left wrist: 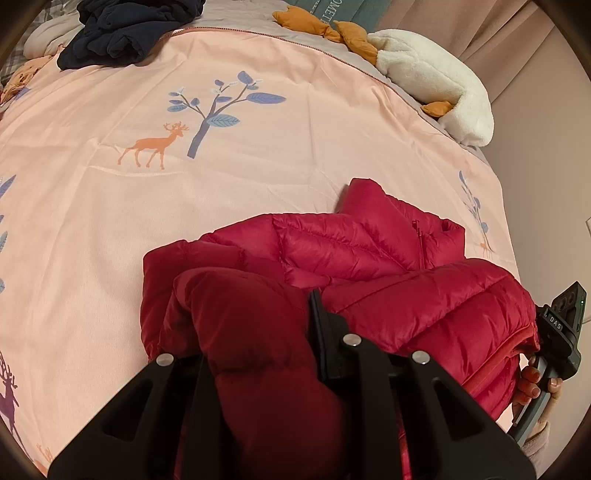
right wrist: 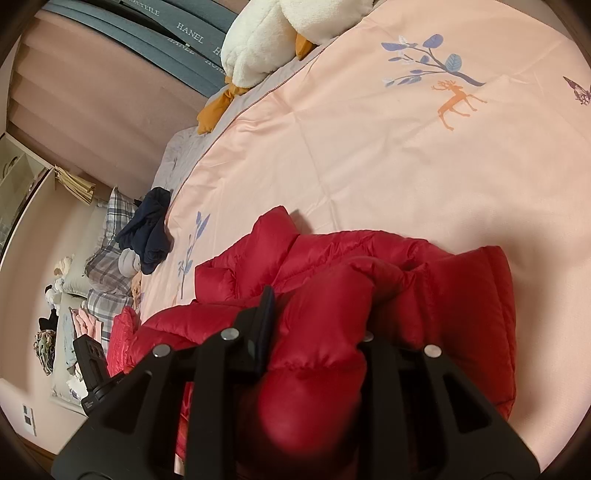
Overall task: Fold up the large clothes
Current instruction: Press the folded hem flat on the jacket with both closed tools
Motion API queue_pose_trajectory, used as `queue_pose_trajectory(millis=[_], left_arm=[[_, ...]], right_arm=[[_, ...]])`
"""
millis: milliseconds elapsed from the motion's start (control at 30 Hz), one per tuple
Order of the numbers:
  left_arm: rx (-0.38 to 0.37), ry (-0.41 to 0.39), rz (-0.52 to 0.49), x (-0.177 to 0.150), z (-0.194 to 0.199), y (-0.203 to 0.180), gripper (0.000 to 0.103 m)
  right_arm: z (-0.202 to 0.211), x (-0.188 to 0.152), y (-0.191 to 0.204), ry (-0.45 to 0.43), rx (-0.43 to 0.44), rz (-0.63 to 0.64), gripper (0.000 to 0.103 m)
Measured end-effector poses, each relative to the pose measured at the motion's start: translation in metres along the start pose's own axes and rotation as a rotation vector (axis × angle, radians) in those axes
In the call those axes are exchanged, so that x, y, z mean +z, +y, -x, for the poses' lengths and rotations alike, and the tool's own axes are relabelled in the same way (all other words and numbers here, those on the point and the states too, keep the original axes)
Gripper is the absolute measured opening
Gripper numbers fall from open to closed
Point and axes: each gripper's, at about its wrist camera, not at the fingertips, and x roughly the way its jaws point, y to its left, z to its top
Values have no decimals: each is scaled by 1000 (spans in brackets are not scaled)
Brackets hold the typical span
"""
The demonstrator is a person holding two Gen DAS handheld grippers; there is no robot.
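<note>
A red puffer jacket lies bunched on the near part of the pink bedspread. My left gripper is shut on a thick fold of the jacket; its left finger is hidden by the fabric. The body and handle of the right gripper show at the right edge of the left wrist view, behind the jacket's hem. In the right wrist view the jacket fills the foreground, and my right gripper is shut on a padded fold of it. The right finger is mostly buried in fabric.
A dark navy garment lies at the far side of the bed, also seen in the right wrist view. A white plush toy with orange parts lies at the bed's far corner. Plaid pillows and clutter lie beyond the bedspread.
</note>
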Motion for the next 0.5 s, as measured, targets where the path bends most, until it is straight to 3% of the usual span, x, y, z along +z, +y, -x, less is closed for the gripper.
queue_pose_trajectory(millis=[500], left_arm=[[0, 3, 2, 1, 0, 1, 20]], right_arm=[[0, 0, 0, 2, 2, -2, 28]])
